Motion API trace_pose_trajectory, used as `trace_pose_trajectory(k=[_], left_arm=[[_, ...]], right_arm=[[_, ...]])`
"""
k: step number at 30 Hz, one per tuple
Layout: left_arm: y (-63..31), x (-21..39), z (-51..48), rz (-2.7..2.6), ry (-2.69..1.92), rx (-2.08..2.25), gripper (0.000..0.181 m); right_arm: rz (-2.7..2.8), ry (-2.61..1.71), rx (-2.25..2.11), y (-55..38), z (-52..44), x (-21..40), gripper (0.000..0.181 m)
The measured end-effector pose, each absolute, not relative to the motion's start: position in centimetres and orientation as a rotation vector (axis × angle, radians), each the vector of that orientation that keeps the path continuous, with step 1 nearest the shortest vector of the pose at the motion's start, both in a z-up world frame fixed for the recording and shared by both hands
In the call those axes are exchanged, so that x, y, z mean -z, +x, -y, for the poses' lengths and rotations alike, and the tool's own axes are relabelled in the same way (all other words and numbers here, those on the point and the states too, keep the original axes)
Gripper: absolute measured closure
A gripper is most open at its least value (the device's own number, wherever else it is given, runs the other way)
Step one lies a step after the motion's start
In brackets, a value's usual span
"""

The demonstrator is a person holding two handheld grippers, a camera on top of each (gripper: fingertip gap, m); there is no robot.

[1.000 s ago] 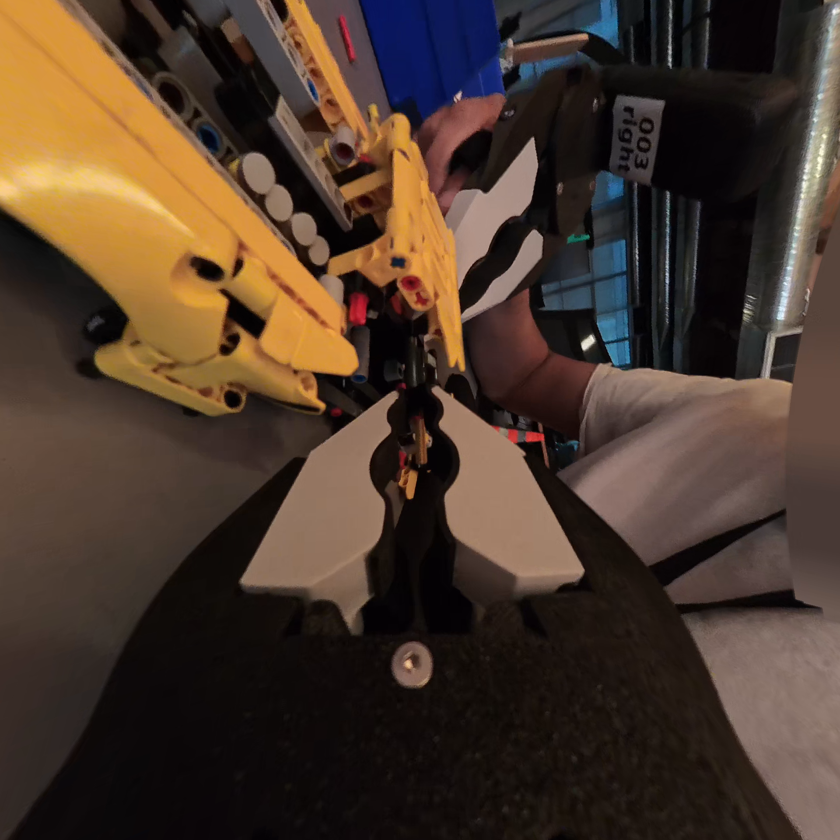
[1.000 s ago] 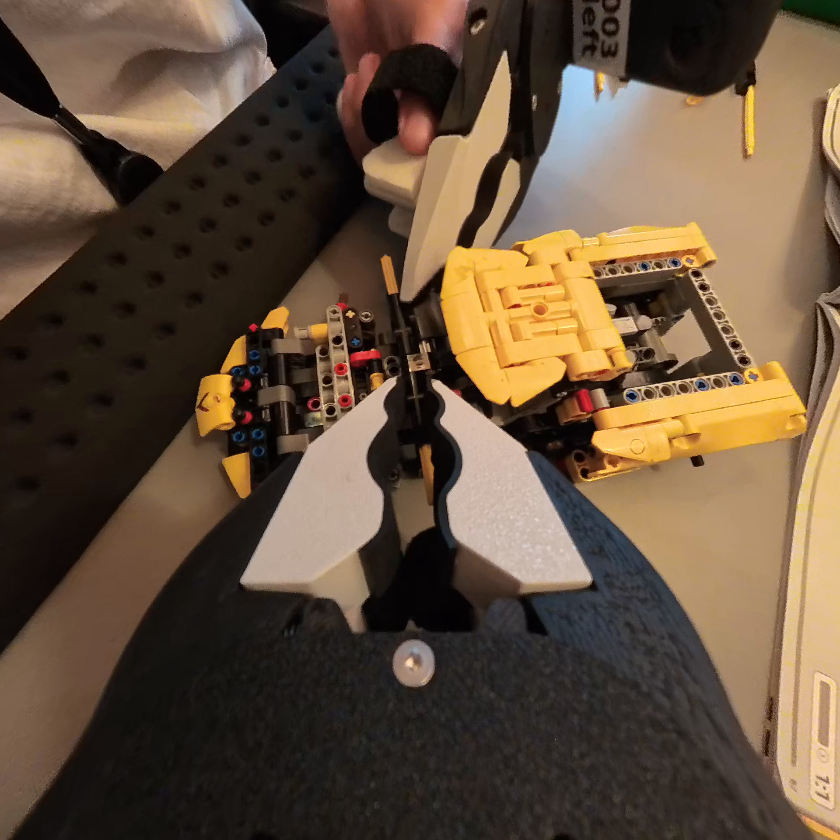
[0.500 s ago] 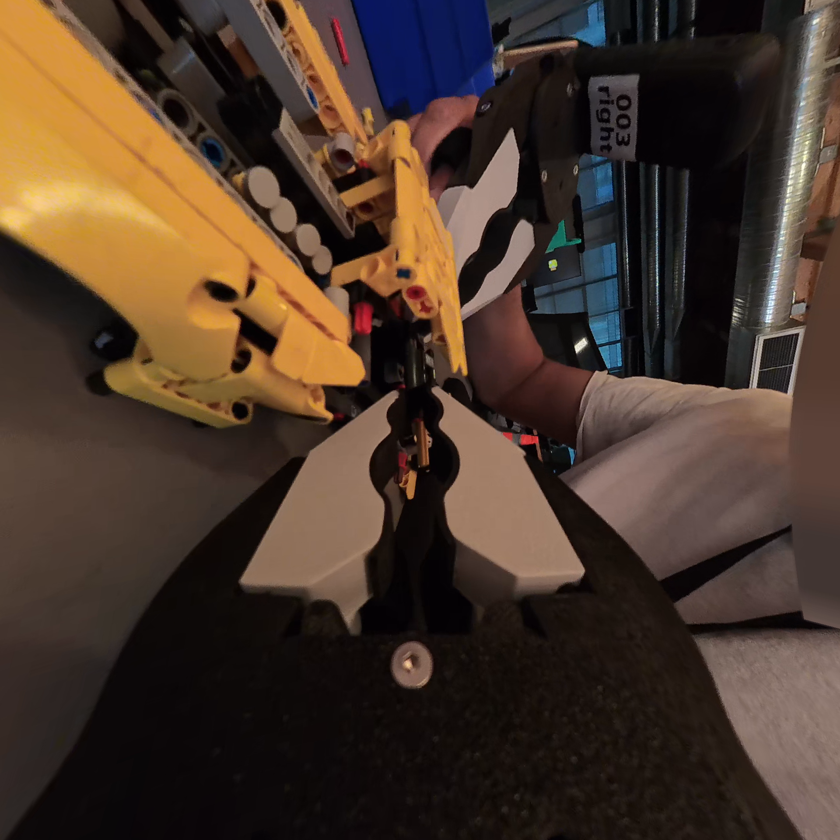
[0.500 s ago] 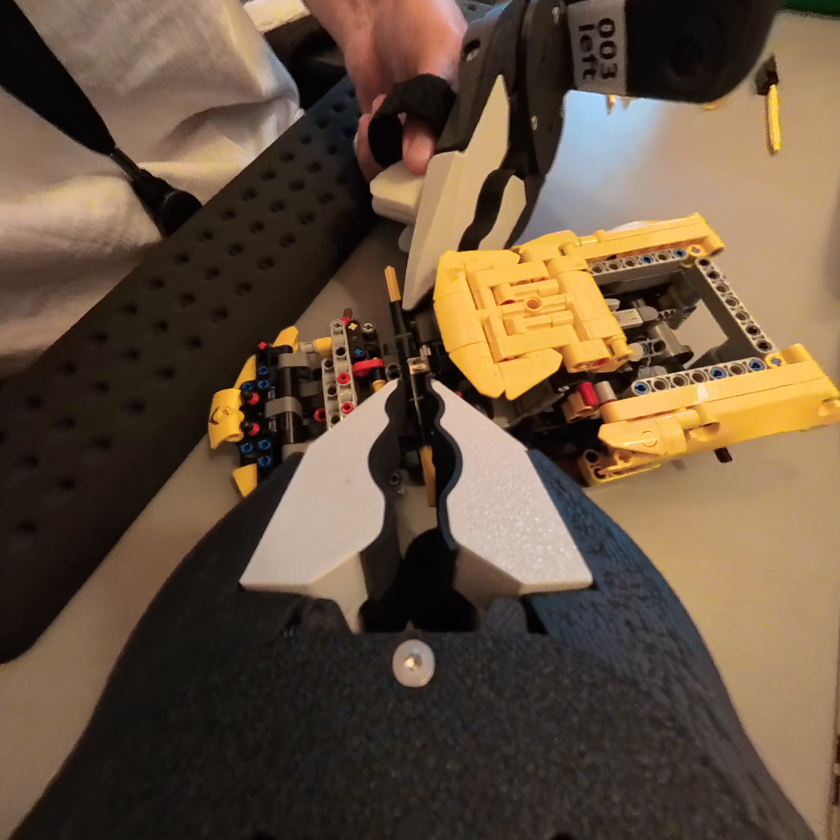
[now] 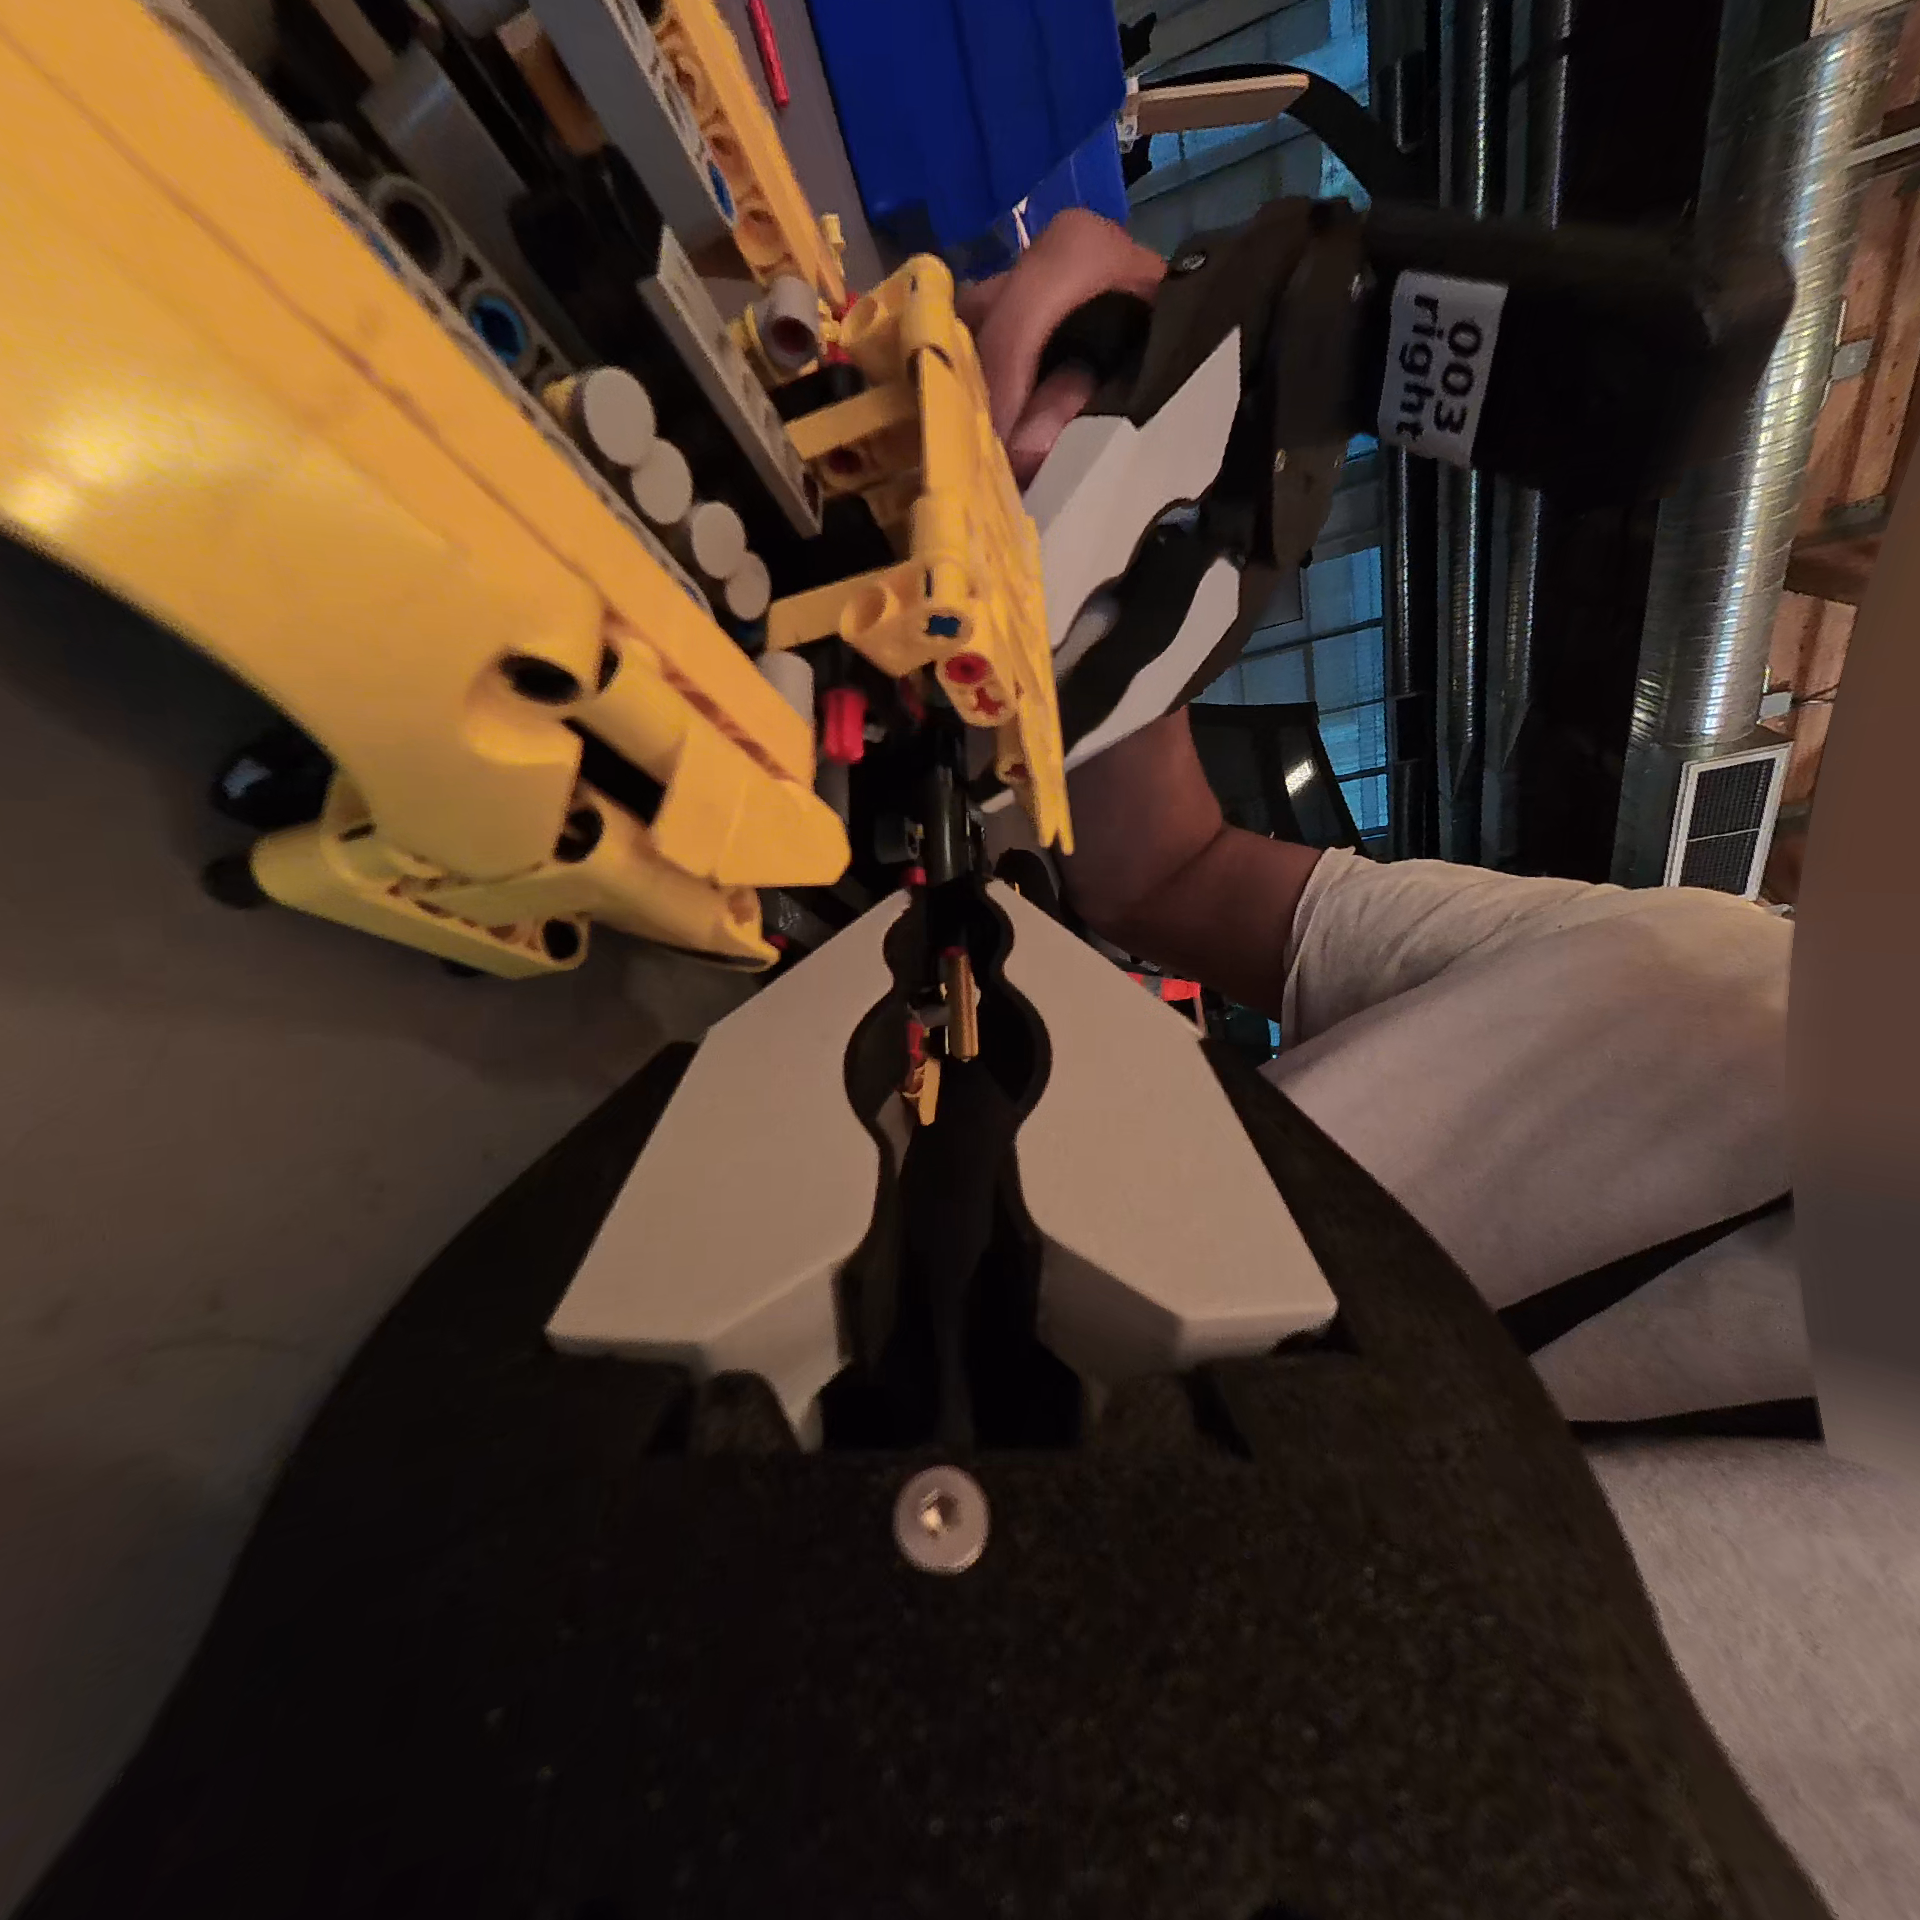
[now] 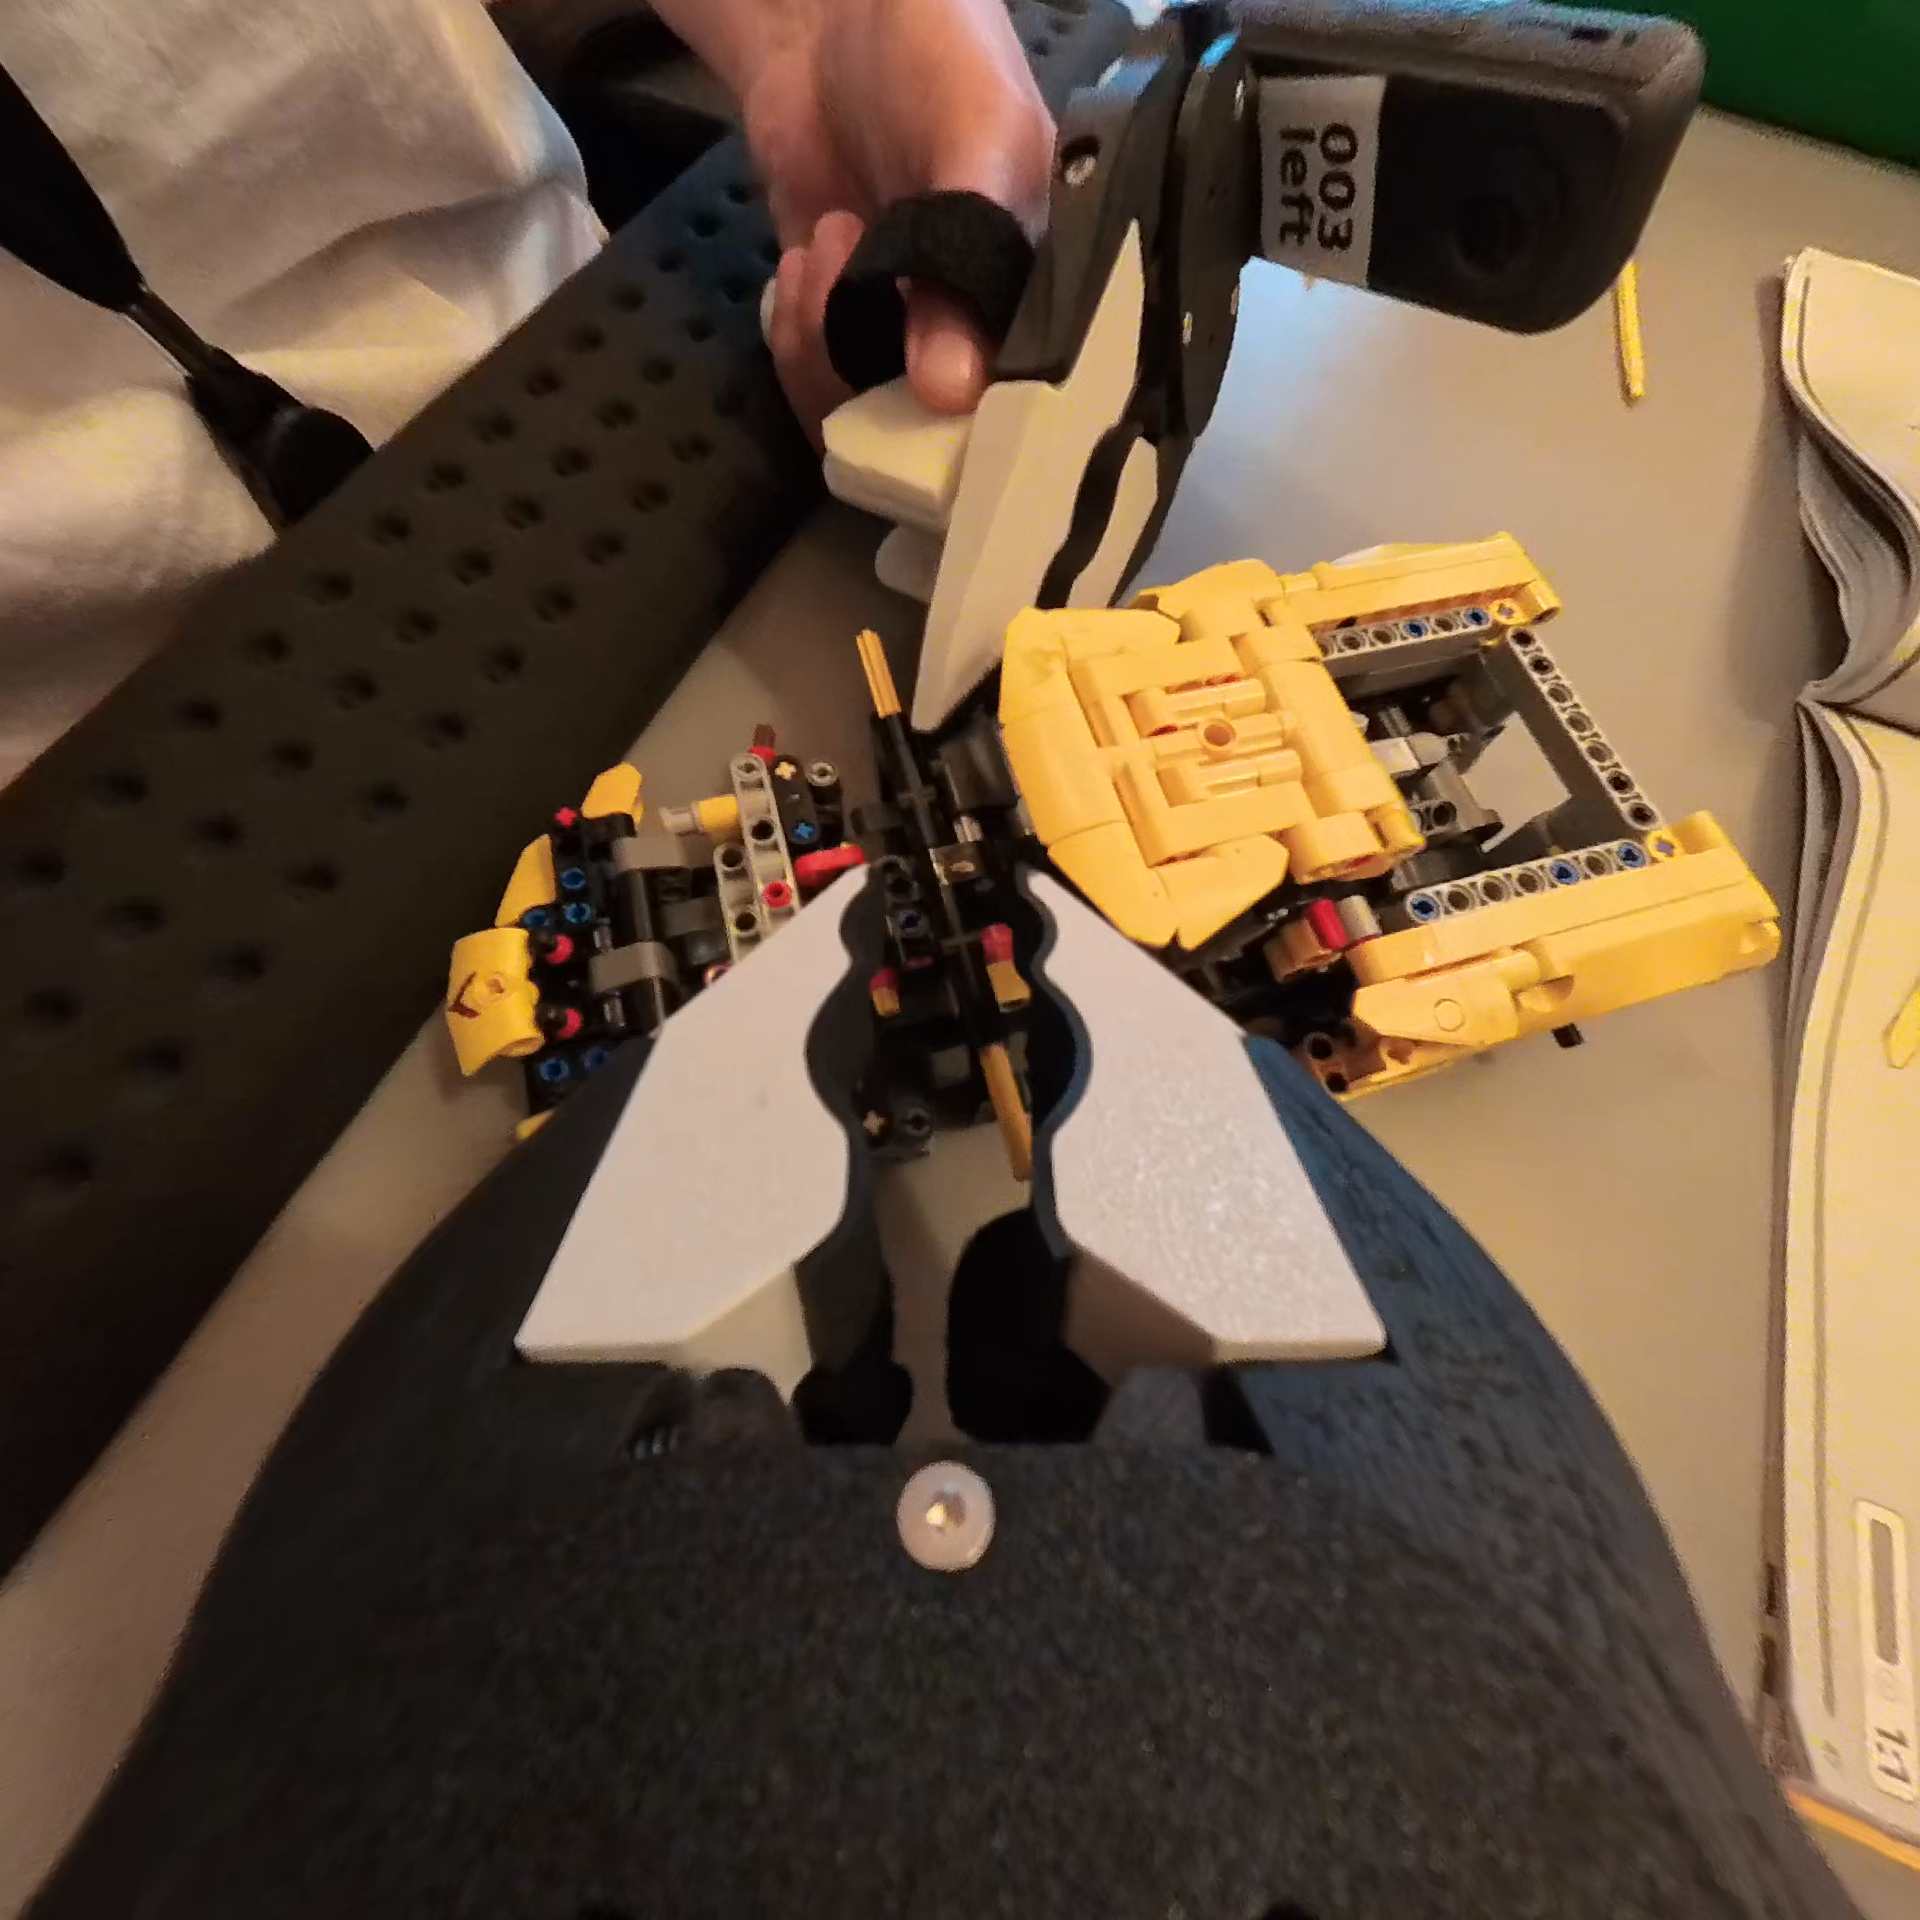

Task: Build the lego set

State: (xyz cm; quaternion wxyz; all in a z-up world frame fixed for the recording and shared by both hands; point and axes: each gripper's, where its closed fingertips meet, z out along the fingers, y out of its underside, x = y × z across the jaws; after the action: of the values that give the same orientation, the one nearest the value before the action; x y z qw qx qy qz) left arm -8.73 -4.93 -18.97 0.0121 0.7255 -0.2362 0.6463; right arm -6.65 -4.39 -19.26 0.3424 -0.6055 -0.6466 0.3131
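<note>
The grey table (image 6: 1507, 1299) carries everything, with a black perforated board (image 6: 343, 727) along its near edge beside the person's white sleeve (image 6: 260, 187). An open instruction booklet (image 6: 1860, 935) lies at the table's right side.

The yellow lego model (image 6: 1226, 769) sits on the table in the middle of the right wrist view: a yellow roofed body with a grey open frame behind it, joined to a black and grey front section (image 6: 644, 914) with yellow corner pieces.

The left tool (image 6: 1023, 665) comes down from above, held by a hand (image 6: 894, 135), its tips nearly together at the seam between the body and the front section; in the left wrist view (image 5: 951, 914) they are clamped on a thin black beam of the model there.

The right tool (image 6: 945, 883) stands apart, its 2 fingers (image 6: 727, 1091) straddling the black centre section without pinching it.

A thin yellow axle (image 6: 883, 675) sticks out beside the left tool's tip. Another loose yellow axle (image 6: 1629, 332) lies far back on the table.
</note>
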Motion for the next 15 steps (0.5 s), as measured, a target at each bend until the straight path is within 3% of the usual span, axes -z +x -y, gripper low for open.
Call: trace_pose_trajectory(k=[15], left_arm=[[-8.42, 19.0, 4.77, 0.761, 2.303, -2.015, 0.178]], right_arm=[[1.672, -1.524, -0.837, -6.92, 4.29, 19.83, 0.167]])
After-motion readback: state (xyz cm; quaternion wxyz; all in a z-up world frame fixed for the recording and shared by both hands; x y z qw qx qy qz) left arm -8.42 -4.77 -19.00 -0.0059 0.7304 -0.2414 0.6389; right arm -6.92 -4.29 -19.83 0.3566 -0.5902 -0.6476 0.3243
